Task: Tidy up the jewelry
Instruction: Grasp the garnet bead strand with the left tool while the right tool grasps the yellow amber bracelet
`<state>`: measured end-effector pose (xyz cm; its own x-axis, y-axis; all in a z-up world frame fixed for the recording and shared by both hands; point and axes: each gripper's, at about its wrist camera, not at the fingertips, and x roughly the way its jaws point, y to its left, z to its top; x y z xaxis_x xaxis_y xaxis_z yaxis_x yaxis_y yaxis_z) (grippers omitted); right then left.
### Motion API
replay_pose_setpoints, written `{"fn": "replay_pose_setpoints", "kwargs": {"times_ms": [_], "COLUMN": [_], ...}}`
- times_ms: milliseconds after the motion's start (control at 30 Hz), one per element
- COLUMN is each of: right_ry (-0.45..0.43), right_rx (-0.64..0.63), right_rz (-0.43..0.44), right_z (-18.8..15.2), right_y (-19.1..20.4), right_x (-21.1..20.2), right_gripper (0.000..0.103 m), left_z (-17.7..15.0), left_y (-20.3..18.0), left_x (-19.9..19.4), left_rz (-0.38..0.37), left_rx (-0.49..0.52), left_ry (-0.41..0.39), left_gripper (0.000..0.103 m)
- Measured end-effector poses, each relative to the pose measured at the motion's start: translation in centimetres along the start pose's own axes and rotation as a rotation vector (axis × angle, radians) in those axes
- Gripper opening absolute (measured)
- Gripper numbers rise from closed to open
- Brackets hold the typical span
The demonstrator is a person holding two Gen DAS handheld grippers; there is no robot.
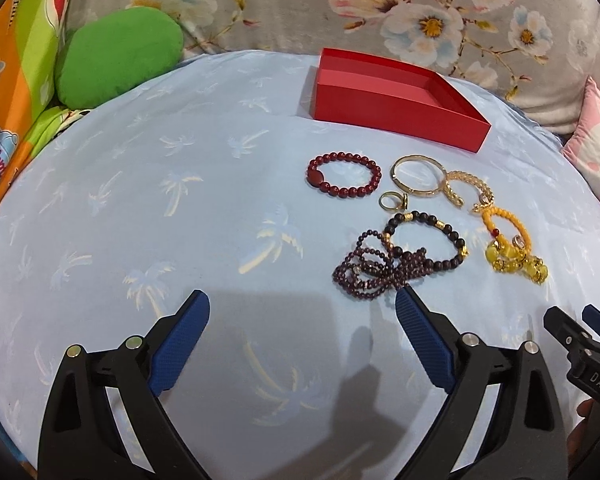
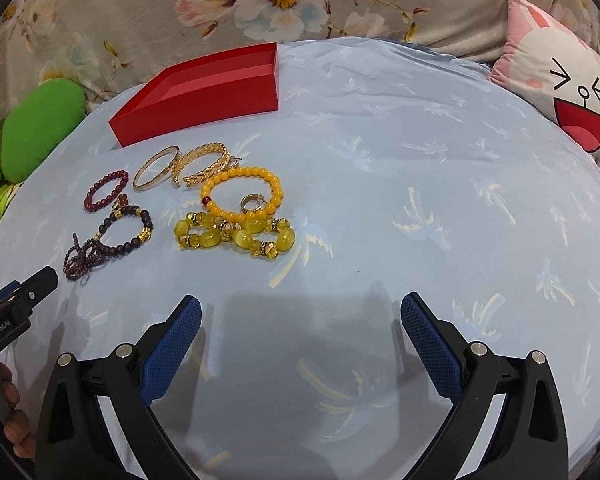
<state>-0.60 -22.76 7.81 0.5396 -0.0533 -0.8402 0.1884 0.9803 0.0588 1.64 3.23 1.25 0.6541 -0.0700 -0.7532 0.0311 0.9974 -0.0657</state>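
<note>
An empty red box (image 1: pixel 396 114) (image 2: pixel 204 104) stands at the back of the pale blue cloth. In front of it lies a cluster of jewelry: a dark red bead bracelet (image 1: pixel 343 175) (image 2: pixel 106 191), a gold bangle (image 1: pixel 418 176) (image 2: pixel 156 168), a gold chain bracelet (image 1: pixel 466 189) (image 2: pixel 206 164), a small ring (image 1: pixel 394 201), a black bead bracelet (image 1: pixel 428 240) (image 2: pixel 128 226), a purple bead strand (image 1: pixel 364 270) (image 2: pixel 80 258), an orange bead bracelet (image 1: pixel 506 226) (image 2: pixel 240 196) and a chunky yellow bead bracelet (image 1: pixel 516 264) (image 2: pixel 236 232). My left gripper (image 1: pixel 302 312) is open and empty, just short of the purple strand. My right gripper (image 2: pixel 300 316) is open and empty, nearer than the yellow beads.
A green cushion (image 1: pixel 118 56) (image 2: pixel 40 130) lies at the back left. A pink rabbit pillow (image 2: pixel 556 68) (image 1: pixel 596 152) lies at the back right. Floral bedding (image 1: pixel 340 8) runs along the back. Each gripper shows at the edge of the other's view.
</note>
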Motion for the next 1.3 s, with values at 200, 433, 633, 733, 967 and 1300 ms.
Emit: {"fn": "replay_pose_setpoints", "kwargs": {"times_ms": [200, 433, 633, 733, 967, 1300], "right_ry": [0.001, -0.004, 0.009, 0.011, 0.040, 0.034], "right_rx": [0.010, 0.006, -0.011, -0.035, -0.059, -0.092], "right_rz": [0.007, 0.019, 0.031, 0.040, 0.076, 0.092], "right_z": [0.9, 1.4, 1.6, 1.8, 2.5, 3.0], "right_y": [-0.2, 0.0, 0.4, 0.9, 1.7, 2.4], "right_x": [0.3, 0.7, 1.3, 1.6, 3.0, 3.4], "right_gripper": [0.097, 0.097, 0.096, 0.089, 0.064, 0.032], "left_z": [0.7, 0.9, 1.2, 1.1, 1.3, 1.6], "left_y": [-1.5, -2.2, -3.0, -3.3, -3.7, -3.6], "left_x": [0.8, 2.5, 2.4, 2.3, 1.6, 1.1], "left_rz": [-0.033, -0.069, -0.109, -0.137, -0.165, -0.168], "left_rx": [0.054, 0.070, 0.106, 0.121, 0.142, 0.136], "left_ry": [0.009, 0.049, 0.048, 0.051, 0.038, 0.033], "left_gripper": [0.090, 0.068, 0.032, 0.014, 0.007, 0.007]}}
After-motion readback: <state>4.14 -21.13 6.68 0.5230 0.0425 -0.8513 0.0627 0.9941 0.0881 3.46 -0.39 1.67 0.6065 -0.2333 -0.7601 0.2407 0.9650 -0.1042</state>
